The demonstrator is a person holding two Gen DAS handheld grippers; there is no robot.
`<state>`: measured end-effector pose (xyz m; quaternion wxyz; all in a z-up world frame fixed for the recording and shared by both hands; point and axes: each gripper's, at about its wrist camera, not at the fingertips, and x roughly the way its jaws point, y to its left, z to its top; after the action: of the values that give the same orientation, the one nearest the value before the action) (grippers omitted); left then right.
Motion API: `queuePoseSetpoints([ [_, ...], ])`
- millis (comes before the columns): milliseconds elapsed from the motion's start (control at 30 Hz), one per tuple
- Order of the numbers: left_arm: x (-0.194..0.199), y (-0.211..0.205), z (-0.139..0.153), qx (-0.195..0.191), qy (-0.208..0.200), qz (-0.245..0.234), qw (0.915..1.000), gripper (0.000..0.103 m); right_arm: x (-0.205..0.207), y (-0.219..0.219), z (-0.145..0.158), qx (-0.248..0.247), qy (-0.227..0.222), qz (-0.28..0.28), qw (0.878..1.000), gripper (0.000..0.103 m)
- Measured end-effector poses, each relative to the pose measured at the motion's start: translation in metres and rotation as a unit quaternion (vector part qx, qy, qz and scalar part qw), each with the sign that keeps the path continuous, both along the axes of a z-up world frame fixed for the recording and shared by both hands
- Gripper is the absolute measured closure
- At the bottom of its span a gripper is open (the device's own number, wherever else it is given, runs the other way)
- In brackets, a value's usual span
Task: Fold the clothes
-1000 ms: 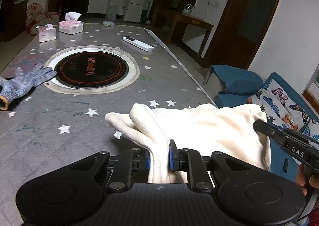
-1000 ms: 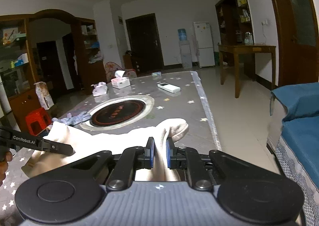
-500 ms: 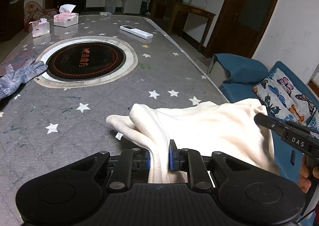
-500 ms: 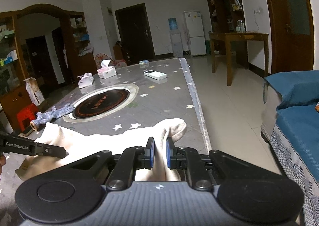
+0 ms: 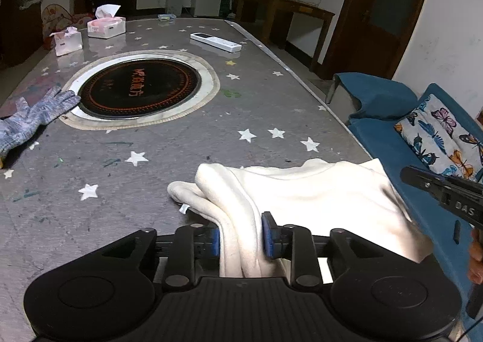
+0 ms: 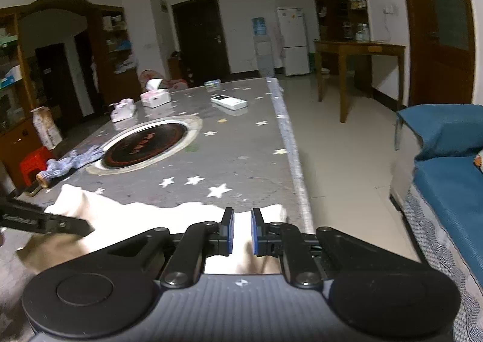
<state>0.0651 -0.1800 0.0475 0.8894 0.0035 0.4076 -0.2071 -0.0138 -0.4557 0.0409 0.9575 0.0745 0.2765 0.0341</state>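
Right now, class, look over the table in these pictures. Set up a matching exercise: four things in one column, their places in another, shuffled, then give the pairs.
Things:
1. glove
2. remote control
3. cream garment
4. tissue box

Places:
A. near end of the table, gripped
B. far left of the table
C. left edge beside the round plate
D. far right of the table

Pairs: 1-C, 2-D, 3-A, 4-B

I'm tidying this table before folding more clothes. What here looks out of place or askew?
A grey knit glove lies loose on the table, its fingertips touching the round inset's rim. The cream garment sags over the table's right edge, pinched in the left gripper. Nothing looks spilled or damaged.
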Motion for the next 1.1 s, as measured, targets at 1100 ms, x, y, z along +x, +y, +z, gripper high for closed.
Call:
queuePoseSetpoints([
  [1100, 0.032, -0.015, -0.007, 0.018, -0.014, -0.012, 0.9997, 0.055, 0.057, 0.045, -0.022, -0.035, 0.053, 0.086, 0.994, 0.091],
])
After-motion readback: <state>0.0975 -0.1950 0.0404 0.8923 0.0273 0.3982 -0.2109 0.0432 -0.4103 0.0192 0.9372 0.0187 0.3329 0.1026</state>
